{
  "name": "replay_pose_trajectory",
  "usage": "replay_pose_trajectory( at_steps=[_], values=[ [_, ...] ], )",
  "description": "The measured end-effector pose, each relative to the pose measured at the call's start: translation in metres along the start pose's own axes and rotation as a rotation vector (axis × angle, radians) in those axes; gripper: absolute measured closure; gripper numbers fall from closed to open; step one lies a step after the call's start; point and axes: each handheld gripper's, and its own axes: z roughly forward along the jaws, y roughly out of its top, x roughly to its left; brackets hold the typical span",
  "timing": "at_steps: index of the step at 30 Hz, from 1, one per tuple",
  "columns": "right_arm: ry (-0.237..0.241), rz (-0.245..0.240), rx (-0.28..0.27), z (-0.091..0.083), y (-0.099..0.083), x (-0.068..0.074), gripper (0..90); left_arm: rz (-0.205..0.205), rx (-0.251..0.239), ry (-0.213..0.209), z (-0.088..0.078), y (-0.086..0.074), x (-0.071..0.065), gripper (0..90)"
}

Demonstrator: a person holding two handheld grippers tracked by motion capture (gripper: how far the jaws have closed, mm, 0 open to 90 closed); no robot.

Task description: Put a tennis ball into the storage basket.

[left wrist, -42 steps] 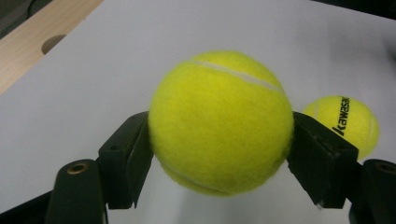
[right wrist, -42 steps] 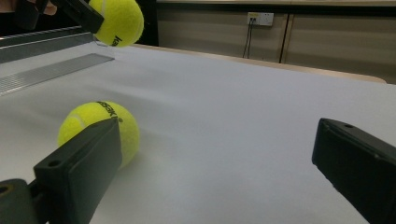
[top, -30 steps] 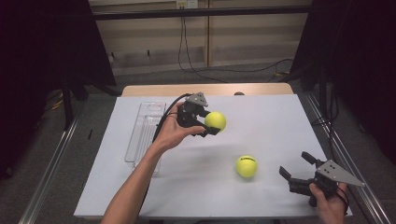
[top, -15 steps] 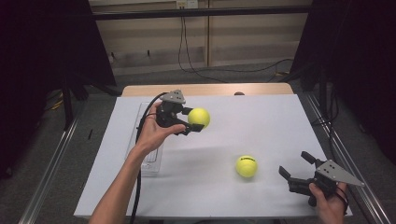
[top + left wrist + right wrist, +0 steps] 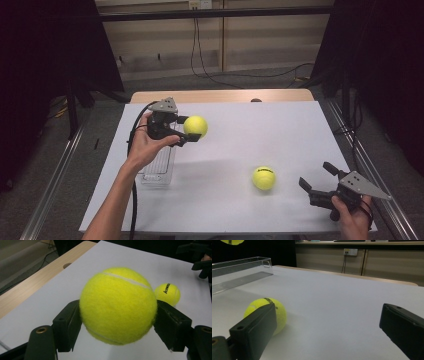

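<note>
while the left gripper (image 5: 192, 136) pinches one tennis ball (image 5: 195, 126) just beside the clear tray (image 5: 159, 172), the right gripper (image 5: 316, 179) waits with jaws spread. if it lets go too early, the ball may bounce off the tray rim.

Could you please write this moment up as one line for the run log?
left tool: shut on held tennis ball, above table | right tool: open, empty | second tennis ball: on white table | clear tray: under left hand

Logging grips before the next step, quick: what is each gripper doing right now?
Left gripper: closed on a tennis ball, held above the table.
Right gripper: open, holding nothing; the second tennis ball lies apart from it.
</note>
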Motion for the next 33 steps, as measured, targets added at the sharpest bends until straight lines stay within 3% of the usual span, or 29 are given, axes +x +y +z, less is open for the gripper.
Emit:
replay_pose_trajectory(
  at_steps=[3, 19, 29, 33],
  values=[
    [0.0, 0.001, 0.002, 0.0, 0.0, 0.0, 0.8, -0.023, -0.011, 0.013, -0.008, -0.006, 0.002, 27.0],
    [0.001, -0.006, 0.006, 0.002, 0.0, 0.0, 0.8, -0.064, 0.004, 0.078, -0.048, -0.028, 0.016, 27.0],
    [0.001, -0.005, 0.005, 0.002, 0.0, 0.001, 0.8, -0.086, 0.023, 0.088, -0.056, -0.035, 0.019, 27.0],
    [0.001, -0.006, 0.006, 0.002, 0.0, 0.001, 0.8, -0.085, 0.054, 0.089, -0.058, -0.036, 0.02, 27.0]
  ],
)
